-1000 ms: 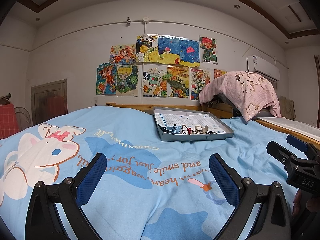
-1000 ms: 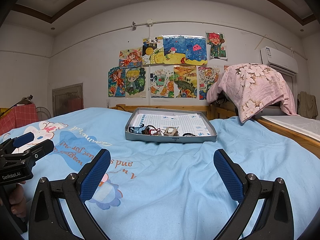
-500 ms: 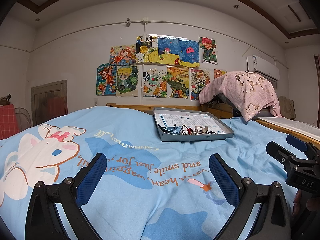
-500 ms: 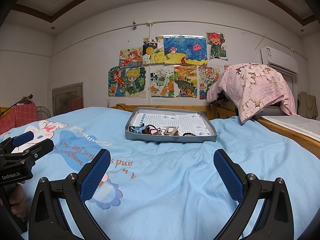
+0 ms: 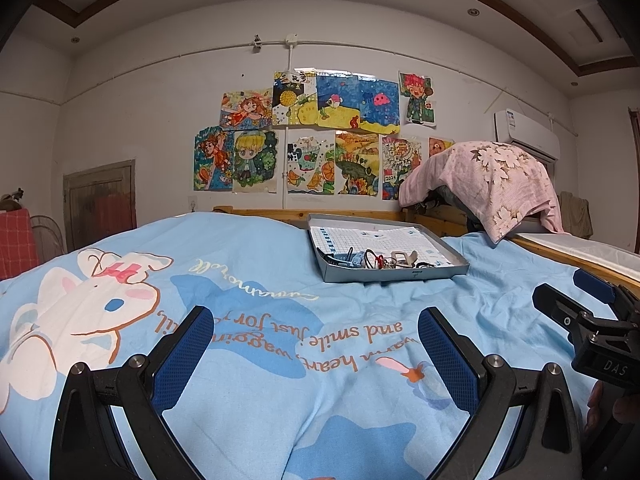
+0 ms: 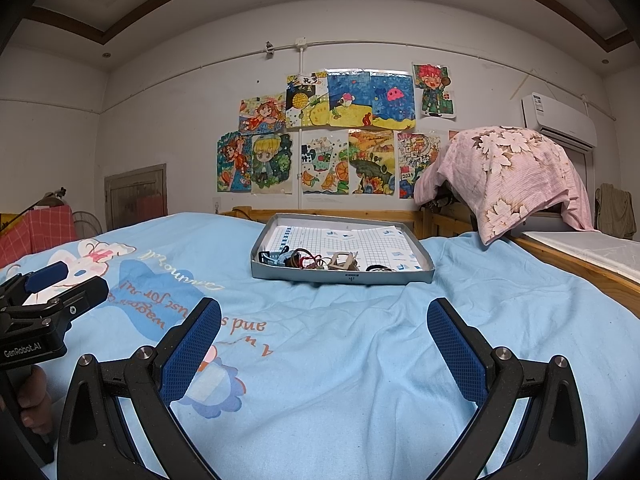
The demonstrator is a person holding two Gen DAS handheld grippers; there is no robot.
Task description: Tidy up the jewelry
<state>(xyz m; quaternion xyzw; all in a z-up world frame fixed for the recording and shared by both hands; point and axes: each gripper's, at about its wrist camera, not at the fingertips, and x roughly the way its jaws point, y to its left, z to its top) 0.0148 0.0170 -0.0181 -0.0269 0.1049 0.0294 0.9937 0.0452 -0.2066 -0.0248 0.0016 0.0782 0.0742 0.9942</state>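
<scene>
A shallow grey tray (image 5: pixel 400 274) (image 6: pixel 340 278) with a blue-grid paper liner lies on the bed, well ahead of both grippers. Several small jewelry pieces (image 5: pixel 376 260) (image 6: pixel 320 261) are heaped along its near edge: a blue clip, red cord, dark rings and a beige piece. My left gripper (image 5: pixel 316 344) is open and empty, low over the sheet. My right gripper (image 6: pixel 324 336) is open and empty too. Each gripper shows at the edge of the other's view, the right one (image 5: pixel 580 304) and the left one (image 6: pixel 56 292).
The bed has a light blue cartoon-print sheet (image 6: pixel 360 360). A wooden bed rail (image 6: pixel 576 268) runs along the right. A pink flowered cloth (image 6: pixel 512 176) covers something behind the tray. Drawings hang on the far wall (image 6: pixel 340 136). A red checked cloth (image 6: pixel 40 228) is at the left.
</scene>
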